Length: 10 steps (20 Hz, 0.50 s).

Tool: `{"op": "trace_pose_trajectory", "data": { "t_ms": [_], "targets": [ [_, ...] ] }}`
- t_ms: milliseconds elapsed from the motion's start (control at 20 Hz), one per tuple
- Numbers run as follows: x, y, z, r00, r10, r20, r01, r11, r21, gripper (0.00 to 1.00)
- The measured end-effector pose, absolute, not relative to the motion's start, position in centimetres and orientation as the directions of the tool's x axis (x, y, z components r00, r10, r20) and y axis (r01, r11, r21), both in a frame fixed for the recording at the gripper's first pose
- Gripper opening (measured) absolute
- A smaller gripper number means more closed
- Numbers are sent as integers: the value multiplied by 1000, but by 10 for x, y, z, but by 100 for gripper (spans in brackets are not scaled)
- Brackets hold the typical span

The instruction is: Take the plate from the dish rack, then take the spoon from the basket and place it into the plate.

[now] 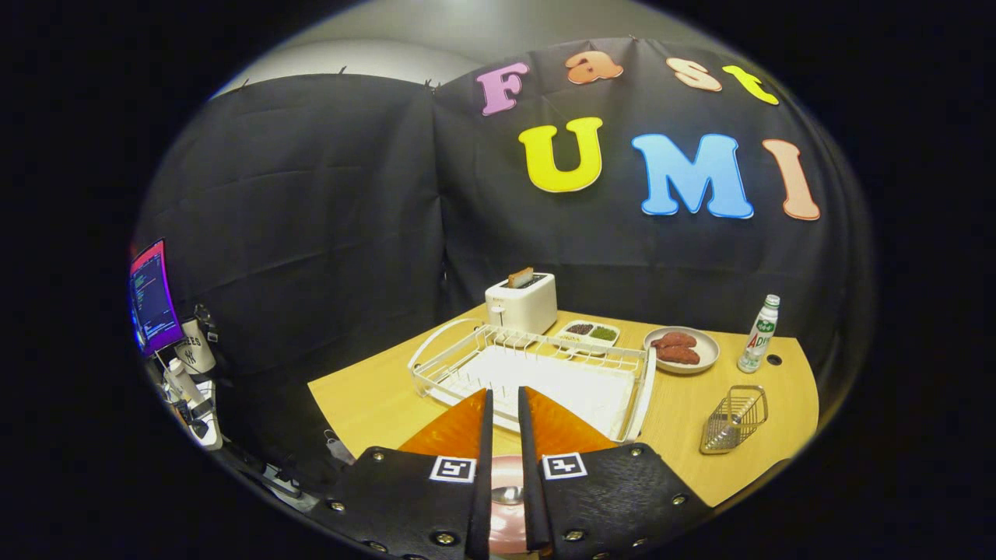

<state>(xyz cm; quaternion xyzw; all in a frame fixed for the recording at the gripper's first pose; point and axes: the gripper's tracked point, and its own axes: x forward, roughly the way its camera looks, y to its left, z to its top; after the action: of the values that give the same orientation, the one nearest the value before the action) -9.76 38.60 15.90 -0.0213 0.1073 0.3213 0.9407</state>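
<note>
Tongs [504,412]: nearly clenched, narrow gap, grasping nothing visible. Pink plate [506,498] with spoon [506,493] directly beneath; dish rack [537,373] just beyond.

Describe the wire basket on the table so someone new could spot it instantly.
Start at the wooden table and find the big white dish rack just beyond the nearly closed fingers. To the rack's right, near the table's front edge, stands the wire basket, in front of the plastic bottle. It is the only small metal mesh container there, unlike the round plate of food behind it.
</note>
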Motion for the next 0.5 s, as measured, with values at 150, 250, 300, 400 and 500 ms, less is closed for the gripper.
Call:
{"op": "trace_pose_trajectory", "data": {
  "t_ms": [150,250,300,400,500],
  "targets": [
    [-88,370,198,810,571,-134,-574,819,20,17],
    [-80,357,223,833,547,-87,-548,837,16,17],
    [-76,347,237,847,527,-60,-528,849,15,17],
    [-69,326,263,874,487,-11,-487,874,9,17],
    [-62,303,285,898,439,31,-439,898,-2,17]
  ]
}}
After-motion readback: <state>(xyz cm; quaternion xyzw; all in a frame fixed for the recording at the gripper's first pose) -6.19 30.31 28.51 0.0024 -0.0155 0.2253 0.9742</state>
